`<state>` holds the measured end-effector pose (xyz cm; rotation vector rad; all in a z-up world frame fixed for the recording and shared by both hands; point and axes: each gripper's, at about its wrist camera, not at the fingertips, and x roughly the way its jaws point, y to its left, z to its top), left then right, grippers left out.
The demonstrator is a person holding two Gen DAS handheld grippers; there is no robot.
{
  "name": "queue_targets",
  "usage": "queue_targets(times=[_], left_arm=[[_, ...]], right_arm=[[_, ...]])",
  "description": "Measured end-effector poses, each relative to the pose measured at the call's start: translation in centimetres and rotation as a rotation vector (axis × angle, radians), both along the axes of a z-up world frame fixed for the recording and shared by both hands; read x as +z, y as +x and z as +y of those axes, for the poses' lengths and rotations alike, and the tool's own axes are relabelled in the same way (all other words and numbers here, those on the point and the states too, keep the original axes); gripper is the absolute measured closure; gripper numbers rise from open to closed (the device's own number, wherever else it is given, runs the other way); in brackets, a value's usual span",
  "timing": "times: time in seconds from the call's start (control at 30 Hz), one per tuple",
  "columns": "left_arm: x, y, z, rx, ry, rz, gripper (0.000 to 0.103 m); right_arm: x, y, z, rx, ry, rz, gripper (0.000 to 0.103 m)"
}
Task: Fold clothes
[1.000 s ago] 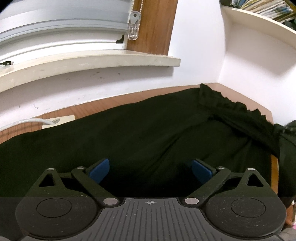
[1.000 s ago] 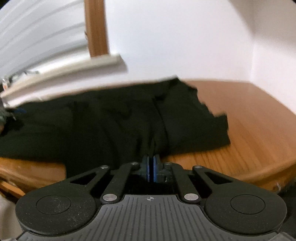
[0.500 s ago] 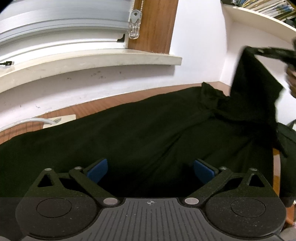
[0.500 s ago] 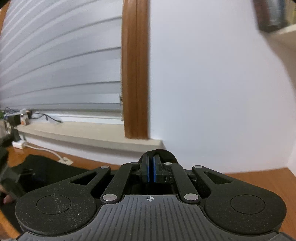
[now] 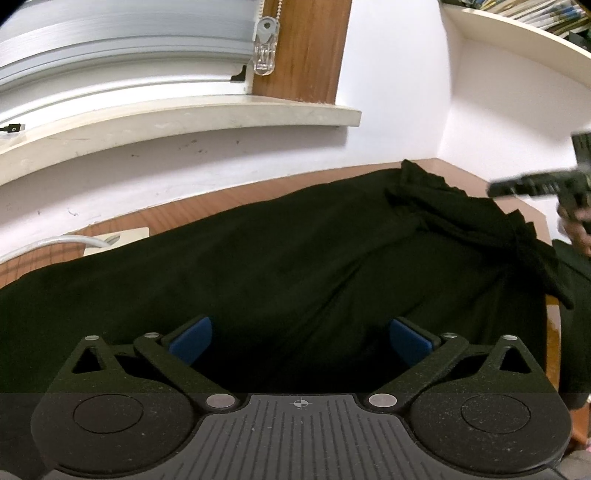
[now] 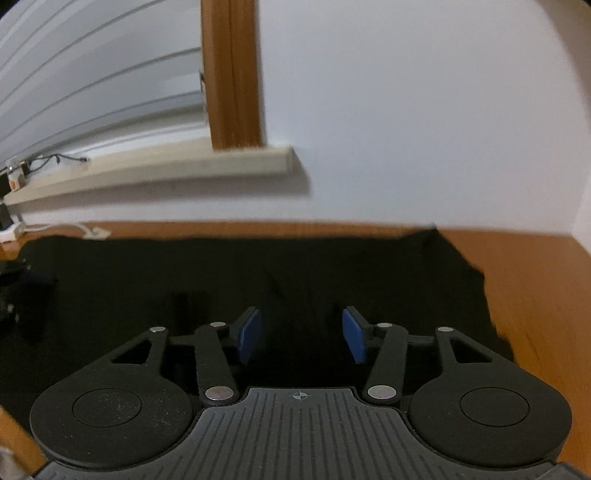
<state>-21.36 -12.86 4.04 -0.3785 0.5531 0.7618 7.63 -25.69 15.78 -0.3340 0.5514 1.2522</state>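
Observation:
A black garment [image 5: 295,266] lies spread across the wooden table [image 5: 229,195], its right part folded back and bunched [image 5: 480,229]. My left gripper [image 5: 301,338] hovers over its near edge, jaws wide open, nothing between the blue pads. In the right wrist view the same garment [image 6: 258,280] covers the table, and my right gripper [image 6: 302,338] is above it with its jaws opening and no cloth between the pads. In the left wrist view the right gripper [image 5: 532,184] shows blurred at the far right, held by a hand, above the bunched cloth.
A white window sill [image 5: 177,118] and blind run along the back wall. A white cable and socket strip [image 5: 110,238] lie at the table's back left. Bare wood [image 6: 535,288] shows to the right of the garment. A shelf with books [image 5: 535,22] hangs at the upper right.
The right gripper lifted a flap of the garment, carried it over and let it go; its jaws went from shut to parted. The cloth now lies down. The left gripper stayed still.

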Motion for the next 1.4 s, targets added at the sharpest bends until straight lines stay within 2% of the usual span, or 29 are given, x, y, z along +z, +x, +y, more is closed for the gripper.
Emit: queue_targets(times=[0.17, 0.37, 0.43, 0.47, 0.5, 0.57, 0.7, 0.87, 1.0, 1.1, 1.23, 1.27, 1.3, 1.37, 1.4], left_arm=[[0.0, 0.1, 0.0, 0.000, 0.001, 0.006, 0.000], [0.0, 0.3, -0.1, 0.001, 0.004, 0.015, 0.000], [0.0, 0.3, -0.1, 0.001, 0.004, 0.015, 0.000], [0.0, 0.3, -0.1, 0.001, 0.004, 0.014, 0.000], [0.1, 0.3, -0.1, 0.001, 0.003, 0.014, 0.000], [0.1, 0.3, -0.1, 0.001, 0.003, 0.013, 0.000], [0.1, 0.3, -0.1, 0.001, 0.002, 0.014, 0.000], [0.1, 0.2, -0.1, 0.001, 0.001, 0.012, 0.000], [0.2, 0.2, -0.2, 0.002, 0.000, 0.013, 0.000], [0.2, 0.2, -0.2, 0.002, 0.002, 0.015, 0.000], [0.2, 0.2, -0.1, 0.002, 0.002, 0.016, 0.000], [0.2, 0.2, -0.1, 0.003, 0.002, 0.017, 0.000], [0.2, 0.3, -0.1, 0.003, 0.003, 0.019, 0.000], [0.2, 0.3, -0.2, 0.003, 0.005, 0.023, 0.000], [0.2, 0.4, -0.2, 0.004, 0.005, 0.024, 0.000]], right_arm=[[-1.7, -0.9, -2.5, 0.003, -0.018, 0.042, 0.046], [-3.1, -1.6, -2.8, 0.025, -0.007, 0.116, 0.046], [-3.5, -1.8, -2.6, 0.020, -0.019, 0.099, 0.053], [-3.5, -1.8, -2.7, 0.024, -0.018, 0.102, 0.075], [-3.5, -1.8, -2.8, 0.034, -0.016, 0.111, 0.089], [-2.6, -1.9, -3.4, 0.033, 0.011, 0.091, 0.094], [0.8, -1.7, -4.9, 0.002, 0.087, 0.034, 0.095], [6.2, -1.6, -4.1, -0.016, 0.161, -0.090, 0.095], [9.9, -3.2, 0.4, 0.057, 0.214, -0.167, 0.095], [10.9, -5.8, 5.0, 0.158, 0.233, -0.168, 0.095], [9.7, -9.8, 11.2, 0.291, 0.227, -0.111, 0.093], [9.1, -10.6, 12.4, 0.307, 0.218, -0.103, 0.086], [8.4, -11.0, 13.1, 0.314, 0.209, -0.092, 0.071], [7.1, -11.3, 13.9, 0.319, 0.197, -0.078, 0.053], [6.5, -11.0, 13.8, 0.306, 0.195, -0.076, 0.052]])
